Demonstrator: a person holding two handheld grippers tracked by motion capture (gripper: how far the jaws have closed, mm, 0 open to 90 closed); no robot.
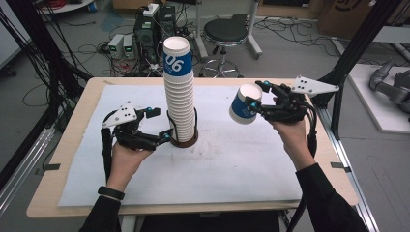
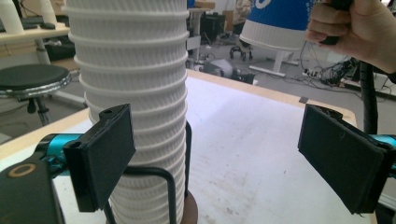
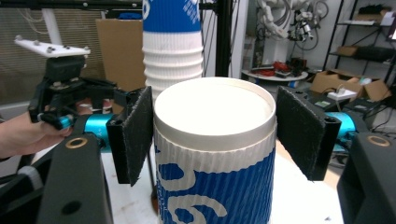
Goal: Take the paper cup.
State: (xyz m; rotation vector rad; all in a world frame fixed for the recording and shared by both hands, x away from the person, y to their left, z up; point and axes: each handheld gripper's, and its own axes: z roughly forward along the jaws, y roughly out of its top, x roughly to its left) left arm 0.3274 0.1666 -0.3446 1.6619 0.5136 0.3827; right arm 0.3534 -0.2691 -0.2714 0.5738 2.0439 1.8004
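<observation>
- A tall stack of paper cups (image 1: 179, 92) stands upright near the middle of the table (image 1: 67, 145), its foot set in a dark round holder (image 1: 186, 141) with black wire uprights beside it.
- The cups are nested one inside another; the lower ones show only ribbed white rims, and the top one has a blue band with white figures. Its mouth faces up and the inside looks white and bare.
- The holder rests on a white sheet (image 1: 241, 164) that covers most of the tabletop.
- The left gripper (image 1: 159, 124) sits low, just left of the stack's foot. Its jaws are spread wide: in the left gripper view one black pad is just in front of the lower cups (image 2: 135, 93), the other well off to the side, and nothing is pinched between them.
- The right gripper (image 1: 254, 104) is held up off the table, to the right of the stack and well apart from it. It pinches a single blue-and-white cup (image 1: 244, 105), a pad on either side just below the rim.
- That cup is tilted, mouth towards the stack. From the right gripper view its inside (image 3: 214, 108) is plain white, with nothing in it that I can make out.
- Beyond the table, a black stool (image 1: 225, 34) stands on the floor.
</observation>
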